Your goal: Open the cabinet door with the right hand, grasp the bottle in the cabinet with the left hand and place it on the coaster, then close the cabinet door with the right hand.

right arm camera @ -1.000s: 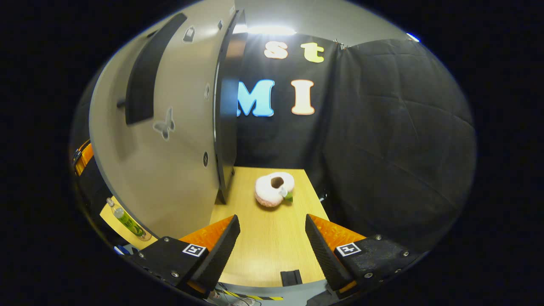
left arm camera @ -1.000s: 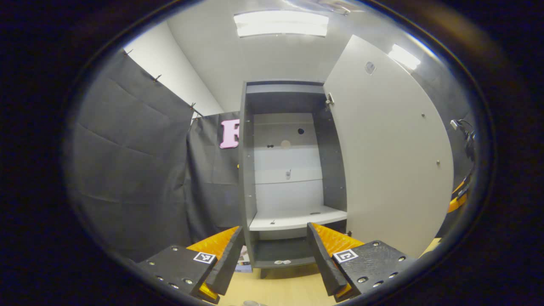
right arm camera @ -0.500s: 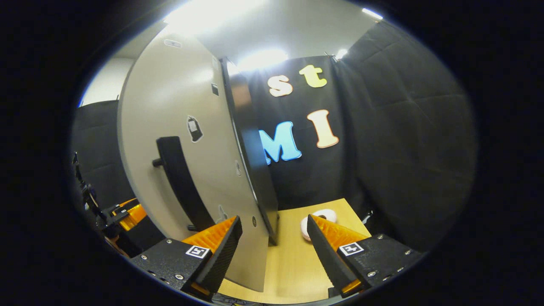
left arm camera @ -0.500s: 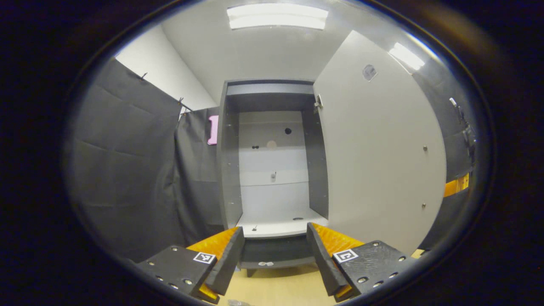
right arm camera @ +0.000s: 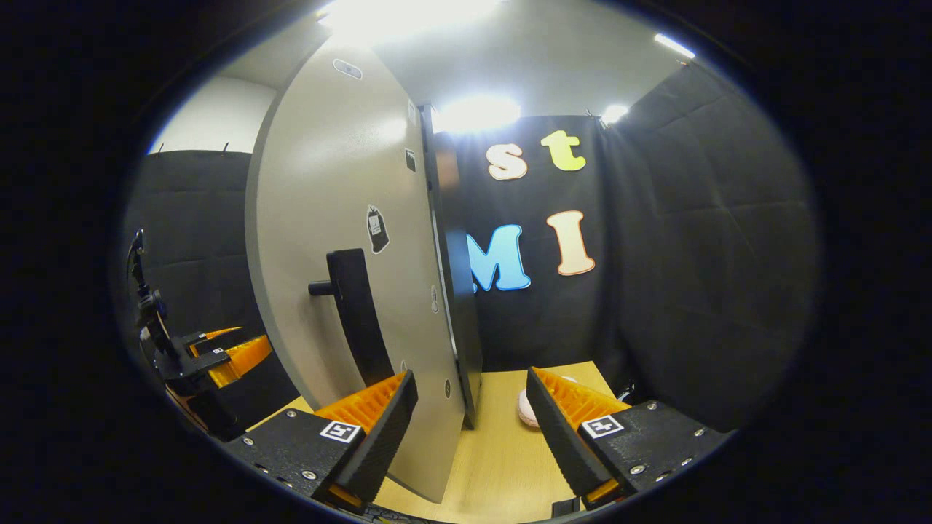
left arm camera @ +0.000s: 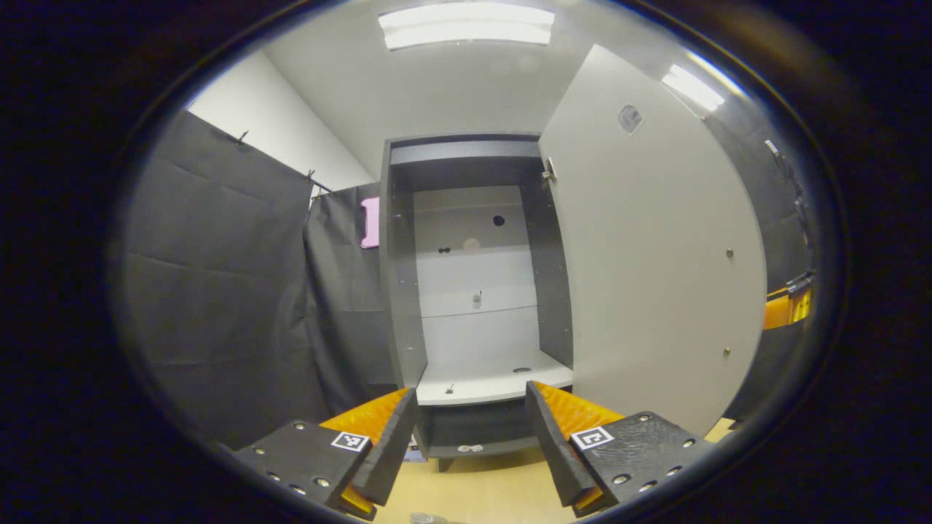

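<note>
Left gripper view: beyond our released left gripper [left arm camera: 466,437] jaws the cabinet [left arm camera: 473,291] stands bottle-free; door [right arm camera: 349,255] left of our released right gripper [right arm camera: 470,429] awaits closing.

We've got a light wood table [right arm camera: 502,466] here, with a gray cabinet [left arm camera: 401,291] standing on its far part. The cabinet's pale shelf [left arm camera: 488,386] has just a couple of tiny dark specks on it, too small to make out. Over on the table's far right there's a pinkish round thing [right arm camera: 526,409], mostly hidden.
</note>
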The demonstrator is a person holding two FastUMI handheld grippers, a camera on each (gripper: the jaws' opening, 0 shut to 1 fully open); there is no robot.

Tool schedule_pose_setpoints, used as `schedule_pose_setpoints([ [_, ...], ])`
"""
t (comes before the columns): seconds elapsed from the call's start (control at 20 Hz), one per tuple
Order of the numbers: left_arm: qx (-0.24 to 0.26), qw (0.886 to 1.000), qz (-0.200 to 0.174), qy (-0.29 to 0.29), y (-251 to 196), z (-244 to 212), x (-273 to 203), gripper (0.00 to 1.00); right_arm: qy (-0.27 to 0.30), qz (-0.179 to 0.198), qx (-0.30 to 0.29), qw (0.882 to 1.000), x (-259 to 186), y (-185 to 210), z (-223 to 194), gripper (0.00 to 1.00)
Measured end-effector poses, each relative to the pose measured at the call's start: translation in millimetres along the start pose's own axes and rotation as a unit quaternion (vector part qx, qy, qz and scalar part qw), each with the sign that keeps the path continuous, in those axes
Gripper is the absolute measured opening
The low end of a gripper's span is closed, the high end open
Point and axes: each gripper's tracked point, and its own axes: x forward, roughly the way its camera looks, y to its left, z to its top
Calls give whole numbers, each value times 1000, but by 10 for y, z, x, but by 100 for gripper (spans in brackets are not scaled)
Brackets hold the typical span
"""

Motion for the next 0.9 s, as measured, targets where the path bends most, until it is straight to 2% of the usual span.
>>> schedule_pose_setpoints([
  [0.05, -4, 1000, -3, 2, 17, -14, 21, 84, -1, -9, -3, 1000, 8, 31, 9, 94],
  [0.1, -2, 1000, -4, 5, 37, -33, 35, 89, -2, -13, -6, 1000, 29, 100, 28, 94],
  [0.25, -4, 1000, -3, 15, 177, -81, 87, 89, 3, 0, -6, 1000, 92, 400, -9, 89],
  [0.3, -6, 1000, 0, 15, 278, -92, 110, 84, 4, 3, -7, 1000, 99, 494, -13, 89],
  [0.45, -8, 999, 10, 31, 739, -260, 234, 84, 6, 4, -11, 1000, 155, 766, -23, 89],
  [0.5, -7, 999, 15, 35, 861, -304, 264, 89, 4, 4, -10, 1000, 182, 863, -18, 89],
  [0.55, -8, 999, 17, 40, 956, -354, 300, 89, 1, 4, -11, 1000, 204, 947, 0, 89],
  [0.6, -9, 999, 17, 43, 1028, -391, 327, 84, 0, 4, -11, 1000, 237, 1021, 3, 94],
  [0.7, -10, 999, 13, 42, 1145, -425, 406, 84, 1, 5, -6, 1000, 299, 1161, -8, 94],
  [0.75, -8, 999, 10, 42, 1208, -447, 441, 89, 1, 6, -6, 1000, 325, 1231, -9, 94],
  [0.8, -6, 999, 6, 41, 1263, -457, 470, 84, 1, 4, -6, 1000, 358, 1283, -6, 94],
  [0.85, -3, 999, 1, 40, 1305, -475, 512, 89, 0, 3, -8, 1000, 390, 1335, 6, 94],
  [0.9, 1, 999, -4, 40, 1354, -498, 554, 84, 0, 2, -11, 1000, 420, 1400, 2, 94],
])
